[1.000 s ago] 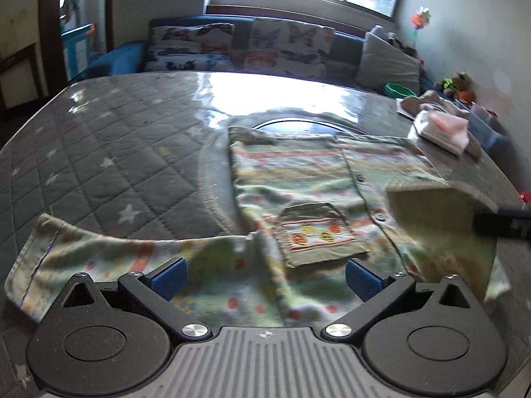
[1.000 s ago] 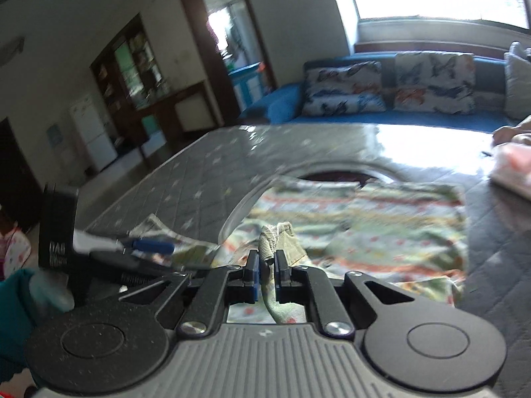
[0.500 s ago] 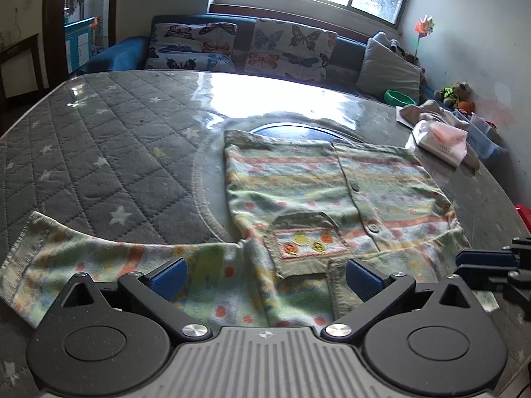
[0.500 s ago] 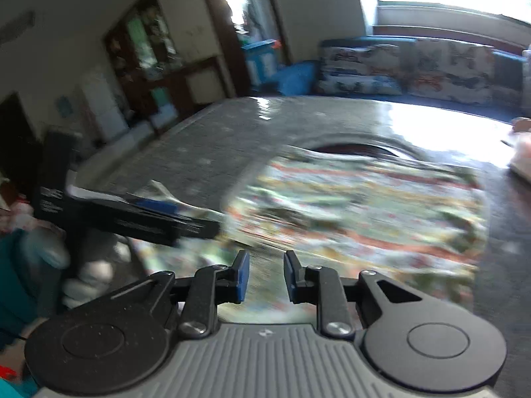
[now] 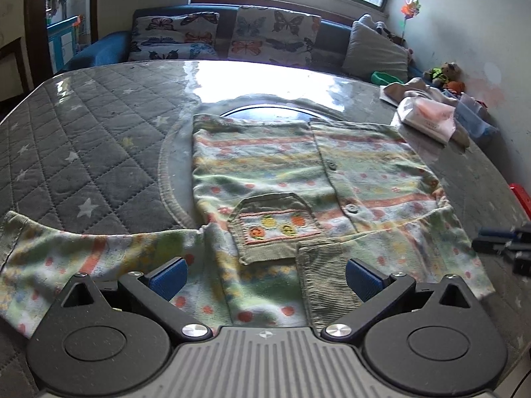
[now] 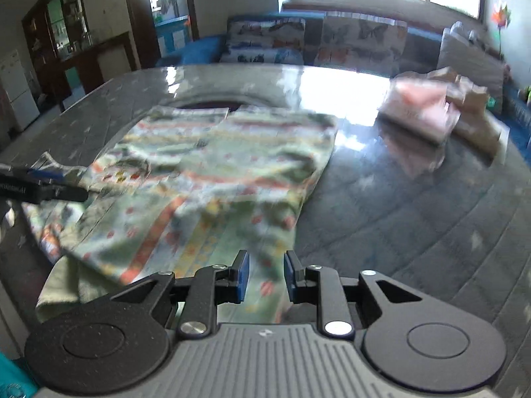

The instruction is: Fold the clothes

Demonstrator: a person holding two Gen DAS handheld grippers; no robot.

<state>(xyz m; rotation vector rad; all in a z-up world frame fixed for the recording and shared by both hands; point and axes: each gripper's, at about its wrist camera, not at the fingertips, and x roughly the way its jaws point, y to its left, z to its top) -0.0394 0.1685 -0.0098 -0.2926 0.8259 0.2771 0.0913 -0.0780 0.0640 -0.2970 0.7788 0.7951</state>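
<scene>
Two handheld grippers hover over a child's patterned shirt spread on a quilted grey table.

Nearest the right gripper (image 6: 264,277), its blue pads stand a little apart and are opening; the folded-in sleeve lies below and just ahead of them, but nothing is pinched between them. Its view is blurred, so fine detail is hard to read.

Ahead and left of that gripper lies the shirt (image 5: 298,179), green with orange and yellow stripes and dots, buttons down the front and a chest pocket (image 5: 277,225). Its right sleeve (image 5: 415,242) is already folded across the chest end, the ribbed cuff (image 5: 323,278) lying just ahead of the left gripper.

The left gripper (image 5: 265,273) is wide open and empty, over the collar end of the shirt. To its left, the left sleeve (image 5: 83,255) stretches out flat over the table (image 5: 93,139), not yet folded.

Farther off, ahead and to the right of both grippers, a small stack of pink clothing (image 5: 428,117) sits near the table edge, well apart from the shirt. A sofa (image 5: 232,33) with butterfly cushions stands beyond the table under a window.

Progress appears early: one sleeve is in, and the other sleeve and the body fold remain. The shirt likely then joins the stack.
</scene>
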